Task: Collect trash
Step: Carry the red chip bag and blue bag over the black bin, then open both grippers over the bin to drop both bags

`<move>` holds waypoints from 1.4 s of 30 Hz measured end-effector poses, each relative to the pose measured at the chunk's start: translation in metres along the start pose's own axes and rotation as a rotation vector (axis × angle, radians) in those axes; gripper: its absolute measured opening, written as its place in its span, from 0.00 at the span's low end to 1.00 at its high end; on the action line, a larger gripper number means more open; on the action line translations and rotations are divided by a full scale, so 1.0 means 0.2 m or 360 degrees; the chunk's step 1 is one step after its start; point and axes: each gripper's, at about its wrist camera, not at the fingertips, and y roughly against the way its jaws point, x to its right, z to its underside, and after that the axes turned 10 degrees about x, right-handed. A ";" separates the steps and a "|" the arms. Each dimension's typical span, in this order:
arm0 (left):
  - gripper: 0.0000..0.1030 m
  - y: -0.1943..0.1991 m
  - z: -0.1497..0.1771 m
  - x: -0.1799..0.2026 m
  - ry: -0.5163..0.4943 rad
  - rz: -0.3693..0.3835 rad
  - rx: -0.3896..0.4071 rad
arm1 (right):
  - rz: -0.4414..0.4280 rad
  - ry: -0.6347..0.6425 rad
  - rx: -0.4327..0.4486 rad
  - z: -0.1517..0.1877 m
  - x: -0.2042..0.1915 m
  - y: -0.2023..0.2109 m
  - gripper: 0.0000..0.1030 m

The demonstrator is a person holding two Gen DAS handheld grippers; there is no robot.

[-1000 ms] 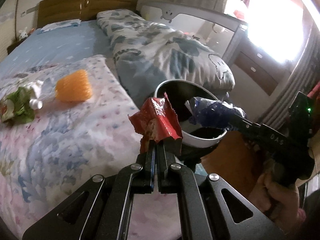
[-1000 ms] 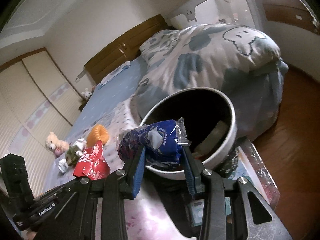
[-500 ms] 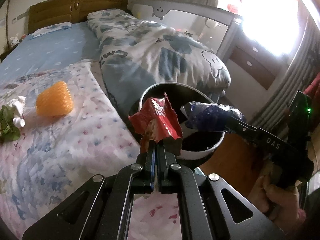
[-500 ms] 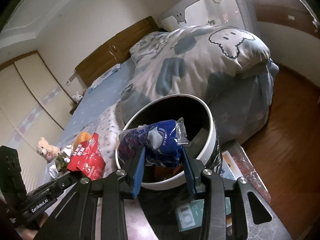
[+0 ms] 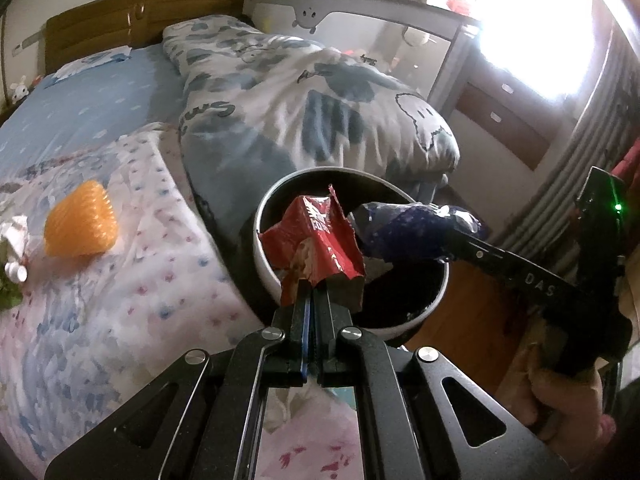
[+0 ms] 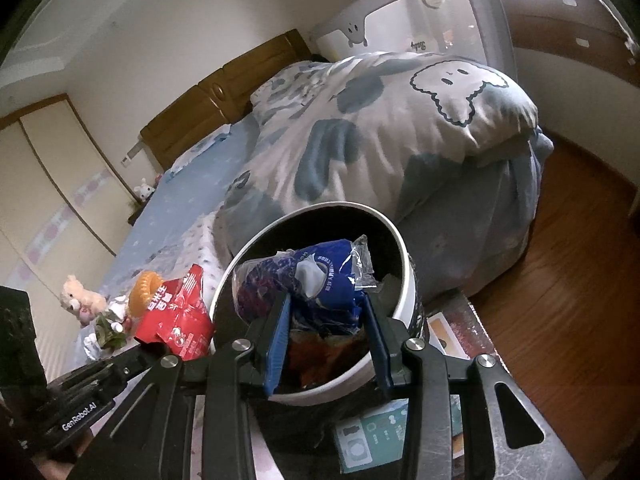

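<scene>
My left gripper [image 5: 312,300] is shut on a crumpled red snack wrapper [image 5: 320,244] and holds it over the near rim of a white trash bin [image 5: 264,264] with a black inside. My right gripper [image 6: 326,312] is shut on a blue plastic packet [image 6: 324,280] and holds it above the bin's opening [image 6: 404,280]. The red wrapper also shows in the right wrist view [image 6: 176,312], left of the bin. Some trash lies at the bin's bottom.
The bin stands beside a bed with a flowered sheet [image 5: 120,280] and a grey-blue cartoon quilt [image 5: 312,112]. An orange ridged ball [image 5: 80,226] and green-white scraps [image 5: 12,272] lie on the sheet. Wooden floor [image 6: 560,280] lies to the right.
Both grippers have moved closer to the bin with their wrappers. The blue packet now hangs over the bin's opening and the red wrapper over its near rim.
</scene>
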 end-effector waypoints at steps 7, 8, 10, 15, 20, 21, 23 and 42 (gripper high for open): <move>0.01 -0.06 -0.01 0.03 -0.0034 -0.0005 -0.0026 | 0.0017 0.0013 -0.0020 -0.02 0.01 -0.04 0.36; 0.01 -0.06 -0.01 0.03 -0.0036 -0.0005 -0.0029 | 0.0019 0.0011 -0.0021 -0.02 0.02 -0.05 0.36; 0.01 -0.08 -0.02 0.03 -0.0039 -0.0006 -0.0038 | 0.0020 0.0011 -0.0023 -0.03 0.02 -0.06 0.36; 0.01 -0.11 -0.03 0.03 -0.0032 -0.0003 -0.0065 | 0.0024 0.0020 -0.0031 -0.04 0.02 -0.08 0.37; 0.11 -0.12 -0.03 0.01 -0.0008 -0.0022 -0.0080 | 0.0030 0.0027 -0.0072 -0.05 0.02 -0.12 0.42; 0.23 -0.12 -0.02 0.00 0.0000 -0.0029 -0.0078 | 0.0031 0.0028 -0.0077 -0.05 0.01 -0.13 0.45; 0.37 -0.10 -0.01 -0.02 0.0014 -0.0054 -0.0062 | 0.0030 0.0022 -0.0081 -0.05 0.01 -0.14 0.55; 0.49 0.21 0.17 -0.36 0.0258 -0.0207 0.0002 | -0.0109 0.0025 -0.0063 0.04 -0.21 -0.06 0.79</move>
